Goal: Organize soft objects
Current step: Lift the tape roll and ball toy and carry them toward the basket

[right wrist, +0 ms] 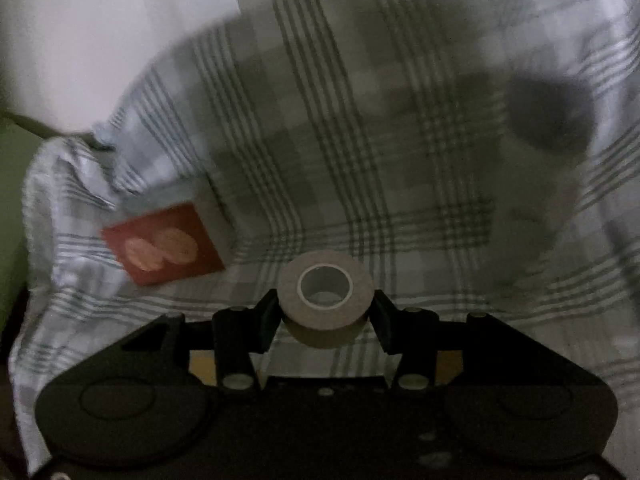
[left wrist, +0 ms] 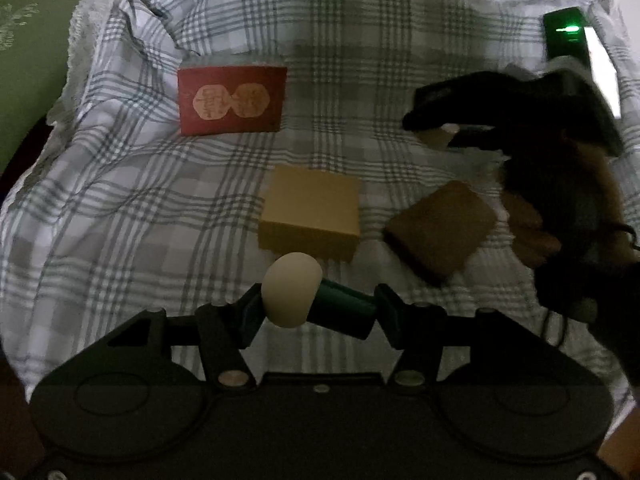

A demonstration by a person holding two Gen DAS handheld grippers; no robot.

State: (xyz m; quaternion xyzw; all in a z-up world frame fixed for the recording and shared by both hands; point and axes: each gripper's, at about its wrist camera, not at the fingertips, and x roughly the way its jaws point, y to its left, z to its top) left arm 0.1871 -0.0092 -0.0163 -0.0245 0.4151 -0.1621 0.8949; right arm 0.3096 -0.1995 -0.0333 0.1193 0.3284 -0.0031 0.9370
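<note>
My left gripper [left wrist: 318, 306] is shut on a mushroom-shaped soft toy [left wrist: 292, 290] with a cream cap and a dark green stem [left wrist: 344, 310], held above the checked cloth [left wrist: 120, 208]. Ahead lie a yellow sponge block [left wrist: 312, 214], a brown pad [left wrist: 440, 230] and a red packet [left wrist: 232, 100]. My right gripper [right wrist: 324, 306] is shut on a beige tape roll [right wrist: 326, 288]. It shows in the left wrist view [left wrist: 448, 128] at the right, held by a hand. The red packet also lies at the left of the right wrist view [right wrist: 164, 244].
A dark device with a green light [left wrist: 566, 34] sits at the far right of the cloth. A green cushion [left wrist: 28, 64] borders the cloth on the left. A dark round shadow [right wrist: 548, 116] falls on the cloth [right wrist: 360, 140] at the right.
</note>
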